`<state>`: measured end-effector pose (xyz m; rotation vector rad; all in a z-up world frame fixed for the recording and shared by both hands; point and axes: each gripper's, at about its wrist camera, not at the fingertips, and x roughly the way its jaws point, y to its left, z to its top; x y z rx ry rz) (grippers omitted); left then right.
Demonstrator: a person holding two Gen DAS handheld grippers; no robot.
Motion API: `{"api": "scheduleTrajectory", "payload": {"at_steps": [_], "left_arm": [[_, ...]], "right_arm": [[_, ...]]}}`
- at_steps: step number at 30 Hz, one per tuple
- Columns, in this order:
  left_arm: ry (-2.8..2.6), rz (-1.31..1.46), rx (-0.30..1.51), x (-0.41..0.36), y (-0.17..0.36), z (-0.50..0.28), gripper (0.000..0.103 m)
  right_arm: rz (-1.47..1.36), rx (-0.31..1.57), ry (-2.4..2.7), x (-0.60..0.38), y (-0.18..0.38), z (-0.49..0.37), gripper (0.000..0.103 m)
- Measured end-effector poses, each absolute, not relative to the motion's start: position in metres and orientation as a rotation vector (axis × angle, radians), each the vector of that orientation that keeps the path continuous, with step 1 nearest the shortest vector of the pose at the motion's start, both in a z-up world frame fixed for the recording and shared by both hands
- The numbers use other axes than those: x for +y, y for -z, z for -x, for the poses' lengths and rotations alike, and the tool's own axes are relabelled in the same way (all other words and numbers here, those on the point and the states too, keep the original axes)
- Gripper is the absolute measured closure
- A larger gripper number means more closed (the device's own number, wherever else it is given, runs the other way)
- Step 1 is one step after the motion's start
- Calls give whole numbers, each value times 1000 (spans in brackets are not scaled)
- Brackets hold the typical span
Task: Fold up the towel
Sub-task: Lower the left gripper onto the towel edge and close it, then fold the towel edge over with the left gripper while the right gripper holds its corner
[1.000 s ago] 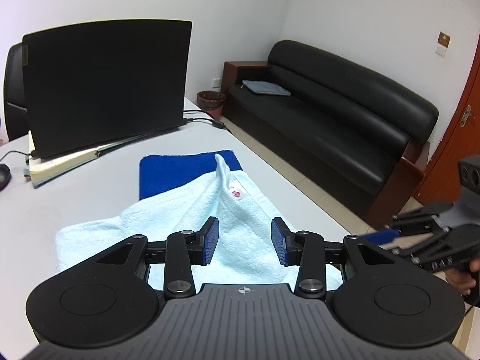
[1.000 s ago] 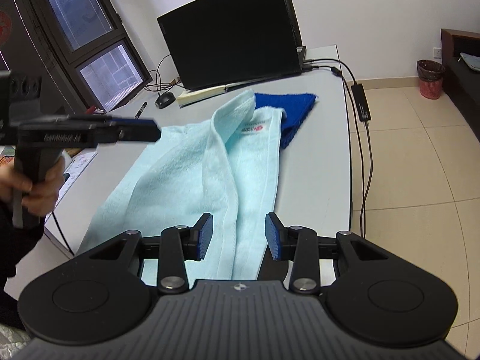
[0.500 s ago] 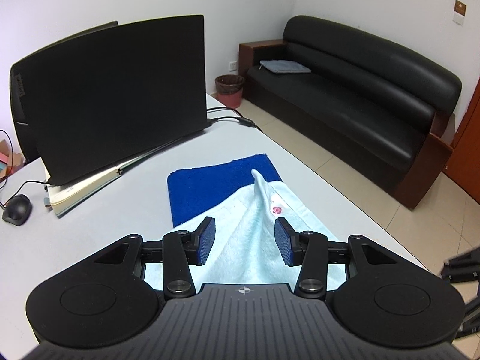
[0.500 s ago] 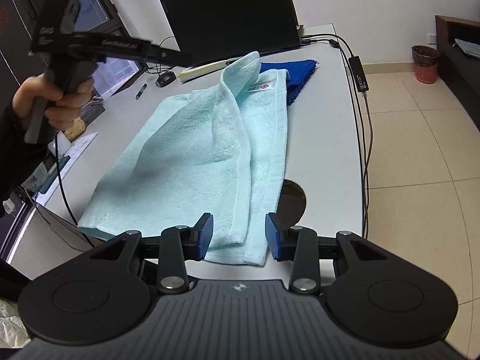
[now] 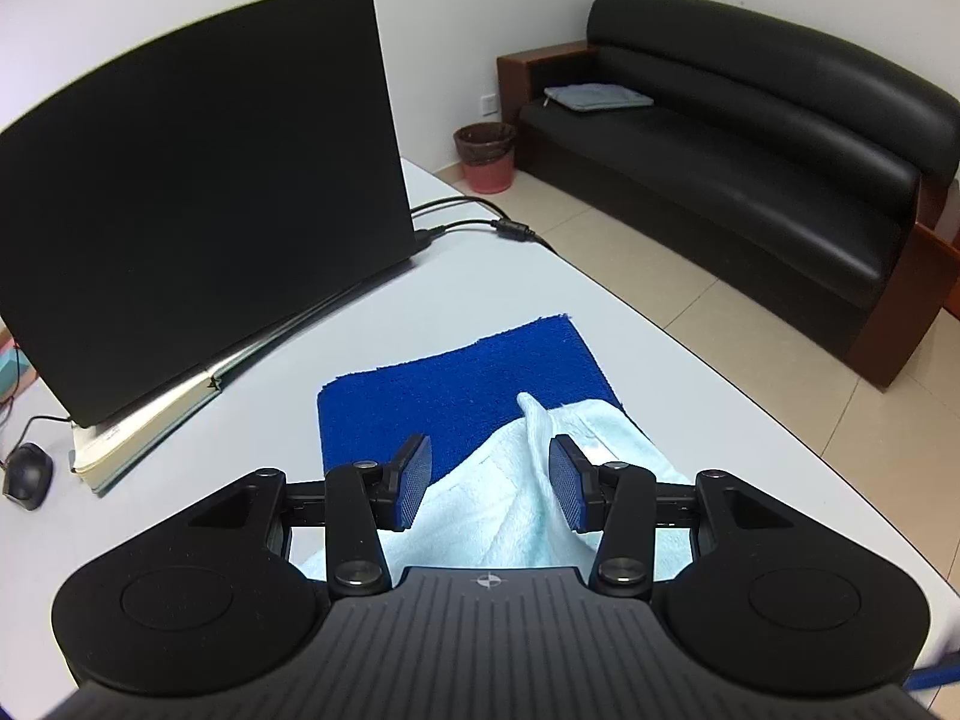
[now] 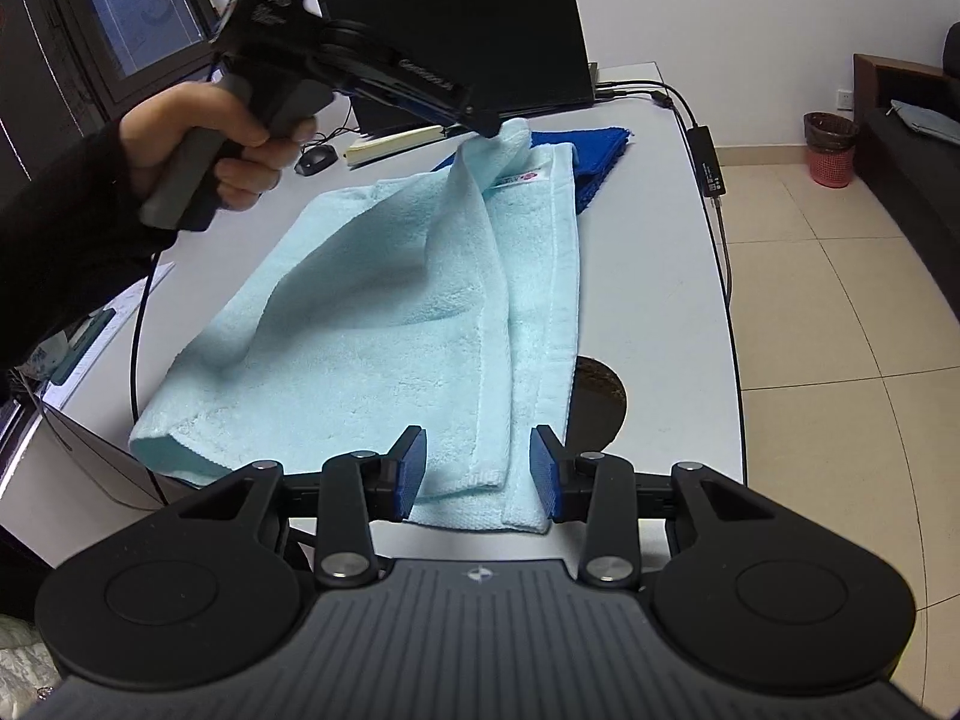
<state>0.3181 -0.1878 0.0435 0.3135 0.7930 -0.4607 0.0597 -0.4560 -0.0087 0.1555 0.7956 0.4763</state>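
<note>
A light blue towel (image 6: 420, 324) lies lengthwise on the white table (image 6: 654, 276), with a raised ridge running along it. My left gripper (image 5: 485, 489) is open over the towel's far end (image 5: 510, 504), with the upstanding fold between its pads. In the right wrist view the left gripper (image 6: 480, 120) hovers at that raised far tip. My right gripper (image 6: 478, 471) is open just above the towel's near edge, holding nothing.
A dark blue cloth (image 5: 456, 384) lies under the towel's far end. A black laptop (image 5: 198, 180) stands on a notebook behind it, with a mouse (image 5: 27, 474) and cables (image 6: 708, 162) nearby. A black sofa (image 5: 750, 168) and red bin (image 5: 486, 156) stand beyond the table edge.
My left gripper has moved forward along the towel to its far end. My right gripper has drawn back to the near edge. Both stayed open.
</note>
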Motion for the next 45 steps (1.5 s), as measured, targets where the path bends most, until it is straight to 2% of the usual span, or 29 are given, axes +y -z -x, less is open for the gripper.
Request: {"api": "scheduleTrajectory", "payload": {"at_steps": [9,11,12,13,18,25,26,27,33,45], "left_arm": [[481,-306,808,-203,-42,-329,56],[485,-303,810,-204,-40,-330,62],[491,-301,810,-204,-39,-329,77],[503,-298,813,-205,-37,-328,86],[548,-309,806,-208,-36,-320,95],[564,-300,791,-207,-40,-312,96],[562,-296,788,-206,-41,-312,96],[555,-287,785,-204,-42,-313,96],[523,-258,767,-193,-47,-314,96],[488,-267,705,-205,-51,-307,95]], "right_arm": [[-171,790,-472,-457,10,-55,64],[-175,791,-471,-457,10,-55,64],[-175,791,-471,-457,10,-55,64],[-175,791,-471,-457,10,-55,64],[-176,795,-472,-455,9,-55,64],[-162,805,-464,-448,9,-60,66],[-155,807,-463,-446,9,-61,72],[-152,809,-461,-445,9,-62,84],[-186,807,-455,-448,12,-61,88],[-265,734,-434,-460,-5,-38,88]]}}
